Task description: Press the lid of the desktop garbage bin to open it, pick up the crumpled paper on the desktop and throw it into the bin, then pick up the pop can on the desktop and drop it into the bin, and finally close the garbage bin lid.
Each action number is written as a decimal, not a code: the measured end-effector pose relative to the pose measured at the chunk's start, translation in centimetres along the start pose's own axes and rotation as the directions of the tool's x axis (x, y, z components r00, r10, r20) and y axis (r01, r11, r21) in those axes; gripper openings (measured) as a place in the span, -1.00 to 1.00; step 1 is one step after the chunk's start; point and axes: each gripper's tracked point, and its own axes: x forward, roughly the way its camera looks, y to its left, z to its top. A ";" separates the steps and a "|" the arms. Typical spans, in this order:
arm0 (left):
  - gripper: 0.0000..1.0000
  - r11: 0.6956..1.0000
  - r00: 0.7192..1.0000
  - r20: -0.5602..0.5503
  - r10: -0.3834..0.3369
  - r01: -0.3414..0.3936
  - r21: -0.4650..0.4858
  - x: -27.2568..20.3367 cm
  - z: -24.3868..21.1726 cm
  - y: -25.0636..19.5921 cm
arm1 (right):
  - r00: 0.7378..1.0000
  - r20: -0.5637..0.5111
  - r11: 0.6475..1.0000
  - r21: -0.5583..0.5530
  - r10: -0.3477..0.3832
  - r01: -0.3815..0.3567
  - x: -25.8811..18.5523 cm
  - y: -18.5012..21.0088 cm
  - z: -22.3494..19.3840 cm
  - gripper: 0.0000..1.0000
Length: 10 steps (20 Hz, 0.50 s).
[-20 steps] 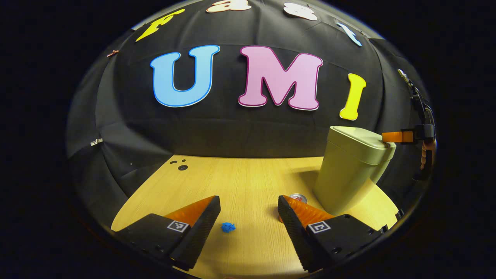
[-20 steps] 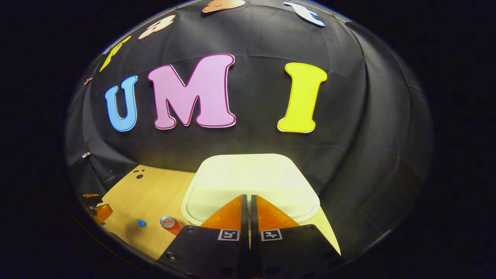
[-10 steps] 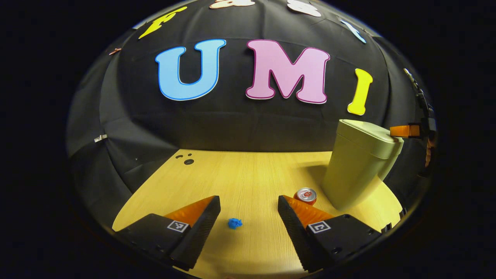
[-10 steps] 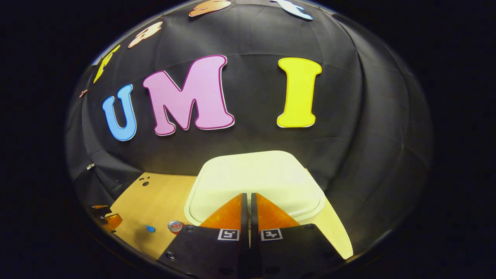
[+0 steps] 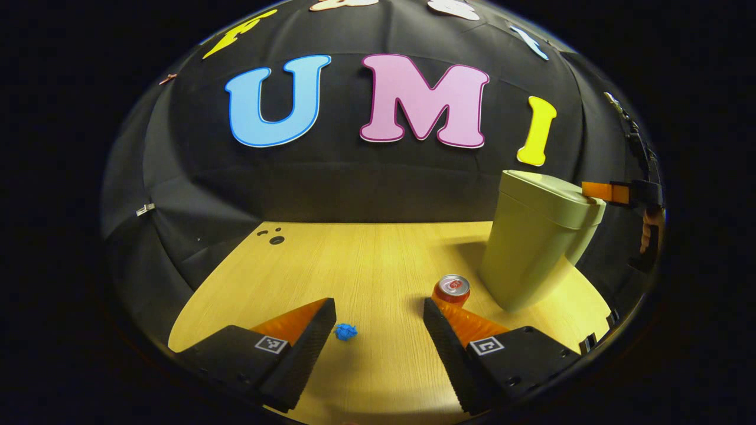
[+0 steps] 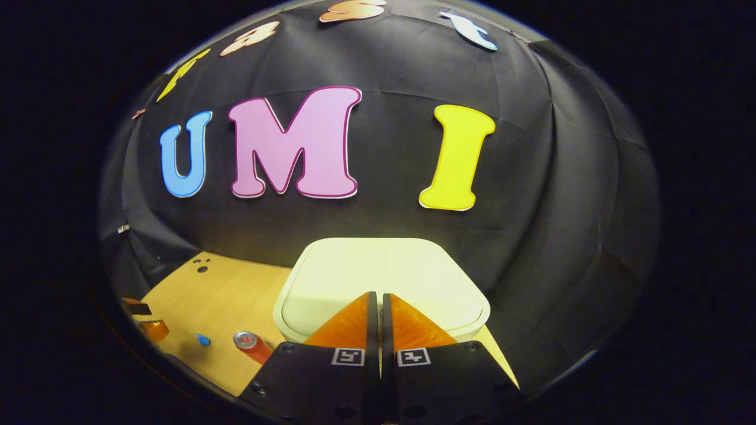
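So the right gripper (image 6: 380,307) has its jaws pressed together with nothing between them, and the tips sit right over the near edge of the bin lid (image 6: 378,277). Can't really tell if they're touching it or just above it. The lid is pale, flat and down on the garbage bin (image 6: 495,354), which takes up the middle. Off to the left on the wooden tabletop (image 6: 224,295), the pop can (image 6: 251,345) stands upright just beside the bin. A little farther left is the blue crumpled paper (image 6: 202,339), apart from the can. At the far left edge, the left gripper (image 6: 144,321) pokes in, too small to make out its jaws.
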 end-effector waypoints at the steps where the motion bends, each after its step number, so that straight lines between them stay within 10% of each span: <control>1: 0.92 1.000 1.000 0.003 -0.003 0.003 0.003 0.0 0.1 -0.4 | 1.000 0.012 1.000 0.012 0.002 -0.002 0.0 0.0 0.3 -0.89; 10: 0.92 1.000 1.000 0.024 -0.020 0.019 0.015 -0.4 0.6 -0.7 | 0.996 0.084 0.999 0.009 -0.041 0.041 -2.1 0.4 3.1 -0.90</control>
